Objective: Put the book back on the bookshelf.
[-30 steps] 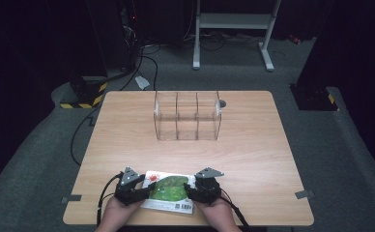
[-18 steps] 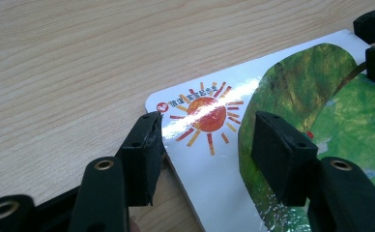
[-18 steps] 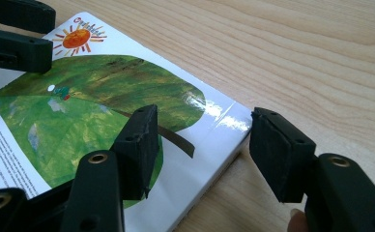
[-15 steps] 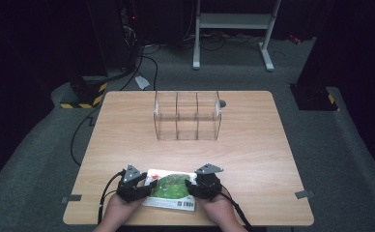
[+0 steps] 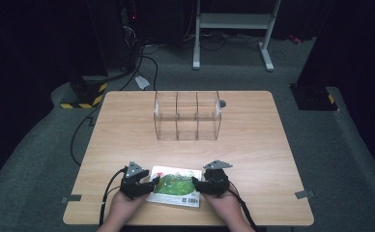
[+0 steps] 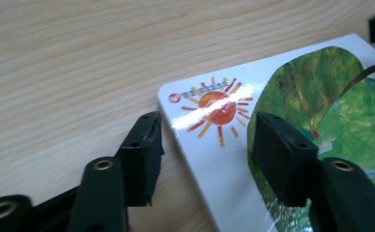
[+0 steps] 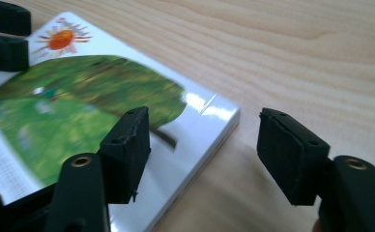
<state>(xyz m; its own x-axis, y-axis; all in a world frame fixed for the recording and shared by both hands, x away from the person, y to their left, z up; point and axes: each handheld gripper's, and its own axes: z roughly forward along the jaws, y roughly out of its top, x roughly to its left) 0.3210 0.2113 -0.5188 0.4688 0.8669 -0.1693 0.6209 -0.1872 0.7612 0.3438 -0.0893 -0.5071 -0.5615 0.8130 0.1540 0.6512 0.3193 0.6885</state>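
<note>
A picture book [image 5: 173,186] with a green leaf and an orange sun on its cover lies flat near the table's front edge. My left gripper [image 5: 149,183] is at its left end. In the left gripper view the gripper [image 6: 207,157] is open, one jaw over the bare wood and one over the book [image 6: 292,96], with the book's edge between them. My right gripper [image 5: 195,182] is at the right end; the gripper [image 7: 205,152] straddles the edge of the book [image 7: 79,111] in the same way, pads clear of it. Both pairs of jaws have just been opening.
A clear box [image 5: 188,116] with three compartments stands at the middle back of the wooden table [image 5: 253,145]. A small round hole [image 5: 222,103] sits behind the box. Cables and a metal stand are on the dark floor beyond.
Both hands stay at the book's two ends and the book lies in about the same spot. No other movement shows in the high view.
</note>
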